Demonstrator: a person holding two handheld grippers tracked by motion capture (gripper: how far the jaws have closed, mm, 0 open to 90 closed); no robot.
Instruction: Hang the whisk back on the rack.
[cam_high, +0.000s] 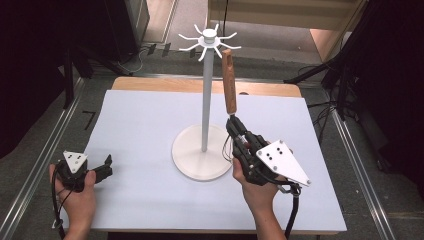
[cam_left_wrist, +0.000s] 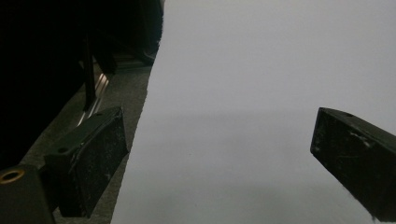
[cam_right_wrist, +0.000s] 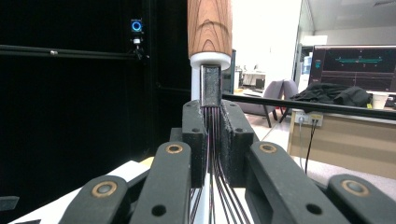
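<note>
Between the two black jaws of the right gripper (cam_high: 234, 125), which are pinched tight together, sit the thin dark wires of a whisk with a brown wooden handle (cam_high: 229, 82); in the right gripper view the wires (cam_right_wrist: 212, 140) run up through the narrow slot between the pads to a dark collar and a white ring under the handle (cam_right_wrist: 209, 25). The whisk's long axis stands nearly upright, handle end pointing to 12 o'clock and leaning a touch toward 11, wire end down at 6 in the jaws. The top of the handle is just beside one of the curved hooks at the crown of the tall white hanging stand (cam_high: 205, 85); whether they touch I cannot tell. The stand's round white base (cam_high: 192, 152) rests on the pale grey table mat (cam_high: 145, 120), at 9 o'clock from the right gripper. Well apart, at the mat's near left corner, the left gripper (cam_high: 102, 167) lies low with its jaws spread wide and bare mat (cam_left_wrist: 243, 93) between them.
</note>
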